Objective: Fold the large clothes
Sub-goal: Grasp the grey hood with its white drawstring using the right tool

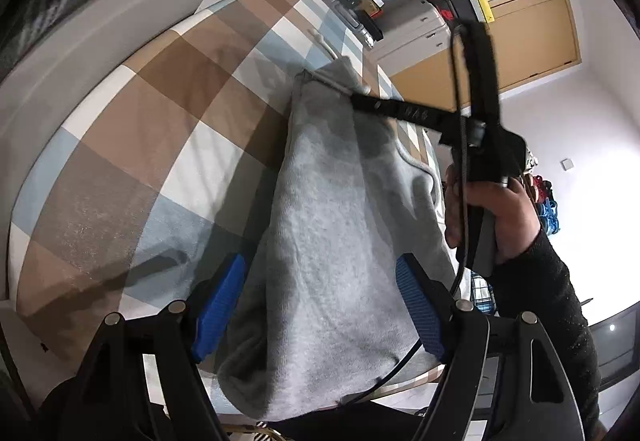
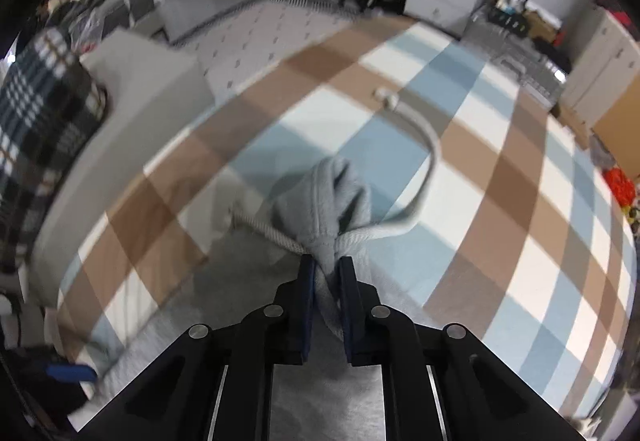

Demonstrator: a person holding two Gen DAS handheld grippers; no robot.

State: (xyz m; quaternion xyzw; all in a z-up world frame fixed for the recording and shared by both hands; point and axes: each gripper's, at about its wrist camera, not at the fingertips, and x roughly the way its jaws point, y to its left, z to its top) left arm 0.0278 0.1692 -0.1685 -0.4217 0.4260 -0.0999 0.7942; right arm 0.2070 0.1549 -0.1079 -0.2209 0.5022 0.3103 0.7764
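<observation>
Checked cover: brown, white and pale blue squares, spread across the bed under everything.
Left gripper: blue pads spread wide on either side of the grey garment — not pressing it.
Grey garment: a long folded strip lying on the cover, its drawstring trailing out beyond the far end.
Right gripper: clenched on a bunched edge of the garment at that far end — carried by a hand in a dark sleeve.
</observation>
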